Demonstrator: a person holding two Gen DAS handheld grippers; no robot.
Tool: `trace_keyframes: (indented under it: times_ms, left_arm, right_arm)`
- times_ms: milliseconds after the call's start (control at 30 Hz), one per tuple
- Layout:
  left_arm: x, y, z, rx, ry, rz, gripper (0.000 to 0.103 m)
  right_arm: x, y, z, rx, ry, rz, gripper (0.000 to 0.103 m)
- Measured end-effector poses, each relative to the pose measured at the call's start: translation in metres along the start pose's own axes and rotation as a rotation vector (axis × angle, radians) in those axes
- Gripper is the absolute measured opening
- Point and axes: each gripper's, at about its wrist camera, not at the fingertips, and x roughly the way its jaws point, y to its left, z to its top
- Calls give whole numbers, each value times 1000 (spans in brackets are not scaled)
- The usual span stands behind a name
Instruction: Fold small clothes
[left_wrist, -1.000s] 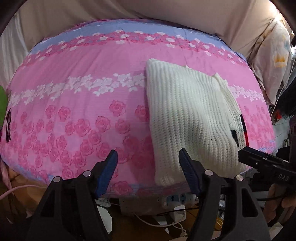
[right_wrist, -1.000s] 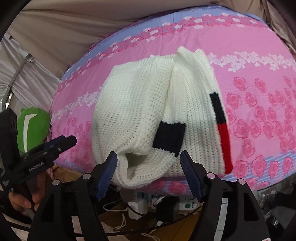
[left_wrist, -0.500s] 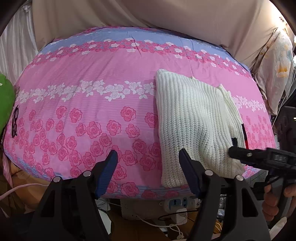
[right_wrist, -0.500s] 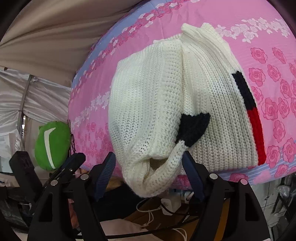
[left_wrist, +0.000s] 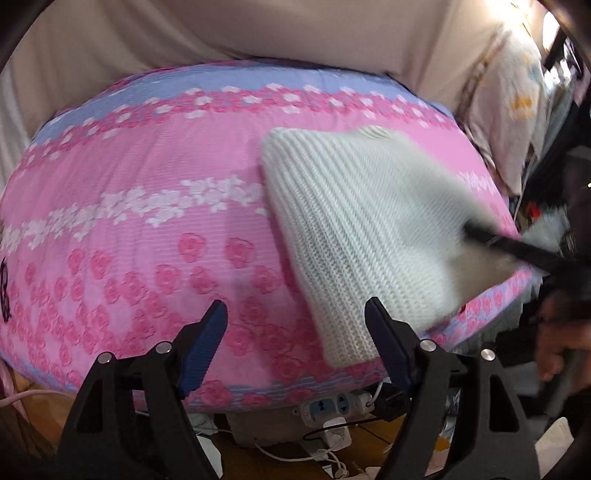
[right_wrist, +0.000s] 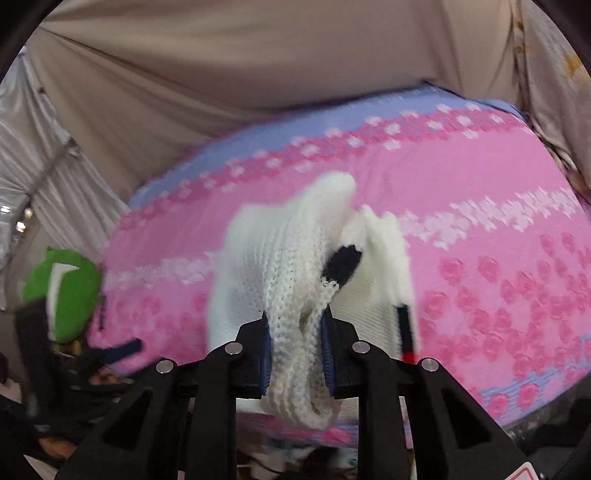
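A white knit sweater (left_wrist: 354, 229) with black and red patches lies folded on the pink rose-print bed cover (left_wrist: 147, 229), near the front right edge. My left gripper (left_wrist: 295, 339) hovers over the cover just left of the sweater's near corner; its jaws are opening and nothing is between them. In the right wrist view my right gripper (right_wrist: 297, 354) is closing on the sweater's (right_wrist: 288, 266) bunched near end, which fills the gap between the blue pads and rises off the bed. The right gripper (left_wrist: 517, 251) shows blurred at the sweater's right edge in the left wrist view.
A beige curtain (left_wrist: 258, 33) hangs behind the bed. A green cushion (right_wrist: 62, 291) sits at the bed's left end. A power strip (left_wrist: 332, 402) and cables lie below the front edge. A floral pillow (left_wrist: 517, 92) stands at the right. A hand (left_wrist: 554, 343) holds the right gripper.
My right gripper has shut on the sweater's near end and lifted it, bunching the knit. The left gripper's jaws widened a little and the view shifted.
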Motion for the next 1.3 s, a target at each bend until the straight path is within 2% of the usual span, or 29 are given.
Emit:
trace_keyframes:
  times_ms: [67, 100, 167, 267, 400, 500, 533, 567, 600, 667, 733, 767, 800, 833, 900, 933, 1000, 1067, 1100, 1133, 1200, 1233, 1267, 1300]
  left_arm:
    - [11, -11, 3, 24, 16, 1, 74]
    - [15, -16, 5, 32, 27, 6, 74]
    - [18, -22, 10, 36, 17, 6, 74]
    - [24, -25, 16, 25, 20, 12, 74]
    - [33, -21, 18, -19, 47, 12, 74]
    - [37, -20, 17, -37, 48, 6, 74]
    - [38, -20, 17, -38, 50, 8, 74]
    - [40, -21, 17, -38, 52, 10, 74]
    - [42, -22, 18, -40, 55, 14, 74]
    - [44, -25, 19, -43, 53, 21, 74]
    - [46, -28, 21, -50, 51, 29, 74]
    - [46, -28, 23, -59, 50, 32, 74]
    - [46, -28, 24, -65, 49, 32, 74]
    - [44, -27, 25, -72, 43, 32, 74]
    - [39, -26, 27, -83, 20, 25, 74]
    - [39, -25, 28, -87, 14, 27, 74]
    - [43, -25, 29, -95, 25, 25, 74]
    - [51, -25, 28, -105, 43, 16, 74]
    - [55, -25, 28, -108, 49, 15, 74]
    - [57, -26, 28, -108, 56, 21, 74]
    - [58, -27, 26, -106, 58, 25, 74]
    - [58, -27, 27, -107, 60, 24, 74]
    - [58, -28, 26, -108, 59, 23, 74]
    - [58, -29, 25, -106, 59, 24, 74]
  right_arm:
    - [55, -40, -22, 55, 167, -99, 21]
    - [71, -55, -33, 114, 213, -94, 21]
    - [64, -61, -34, 184, 179, -47, 22]
    - [42, -49, -22, 149, 118, -58, 30]
    - [42, -59, -21, 128, 161, -105, 33]
    - [30, -66, -19, 191, 128, -54, 34]
    - [26, -64, -11, 193, 106, -40, 37]
    - [25, -58, -5, 184, 90, -38, 46]
    - [28, -53, 3, 169, 76, -38, 51]
    - [43, -46, 16, 135, 76, -47, 52]
    - [69, -42, 25, 107, 110, -53, 52]
    - [80, -39, 26, 92, 128, -59, 37]
    - [88, -36, 26, 76, 140, -64, 16]
    - [84, -34, 27, 75, 132, -56, 16]
    - [48, -24, 31, 62, -1, -20, 13]
    - [28, -19, 32, 38, -62, -28, 9]
    - [13, -23, 28, 35, -99, -44, 8]
    - [38, -44, 17, 52, 0, -83, 9]
    - [64, -57, 7, 56, 90, -103, 11]
    - [80, -68, -2, 78, 141, -89, 12]
    - [64, -74, -1, 147, 92, -47, 14]
    - [50, -71, 3, 155, 62, -57, 16]
    - [31, -65, 7, 150, 15, -85, 23]
    - [17, -59, 8, 137, -14, -96, 23]
